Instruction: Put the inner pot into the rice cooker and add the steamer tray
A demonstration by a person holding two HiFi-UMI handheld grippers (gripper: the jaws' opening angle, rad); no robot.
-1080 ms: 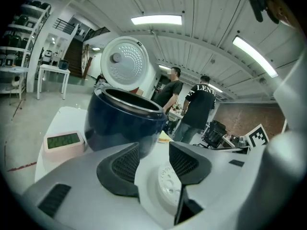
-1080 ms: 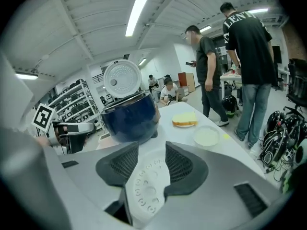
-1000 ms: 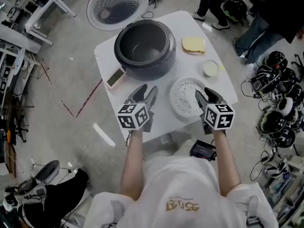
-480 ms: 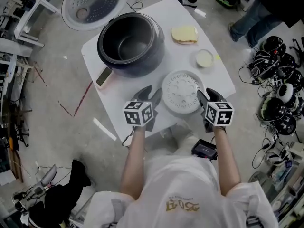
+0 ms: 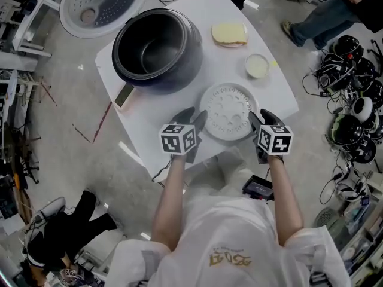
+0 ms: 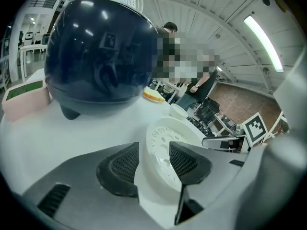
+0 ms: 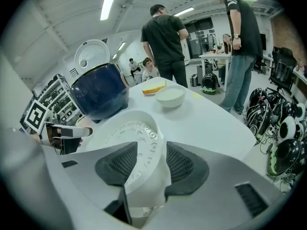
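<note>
The white perforated steamer tray (image 5: 227,111) lies flat on the white table (image 5: 281,91), near its front edge. My left gripper (image 5: 194,119) is at the tray's left rim and my right gripper (image 5: 259,119) at its right rim. In the left gripper view the tray's rim (image 6: 165,135) runs between the open jaws of the left gripper (image 6: 154,148). In the right gripper view the tray (image 7: 127,131) likewise passes between the right gripper's (image 7: 152,150) jaws, which have just been opening wider. The dark rice cooker (image 5: 157,46) stands behind with its lid (image 5: 99,2) swung open.
A yellow slice on a plate (image 5: 229,33) and a small white bowl (image 5: 257,65) sit at the table's far right. A pink-and-green block (image 5: 124,94) lies left of the cooker. People stand beyond the table (image 7: 165,37). Helmets (image 5: 353,112) crowd the floor at right.
Both grippers have dropped and moved forward to the tray's two sides, so its rim now lies between each pair of jaws. The tray and cooker have not moved on the table.
</note>
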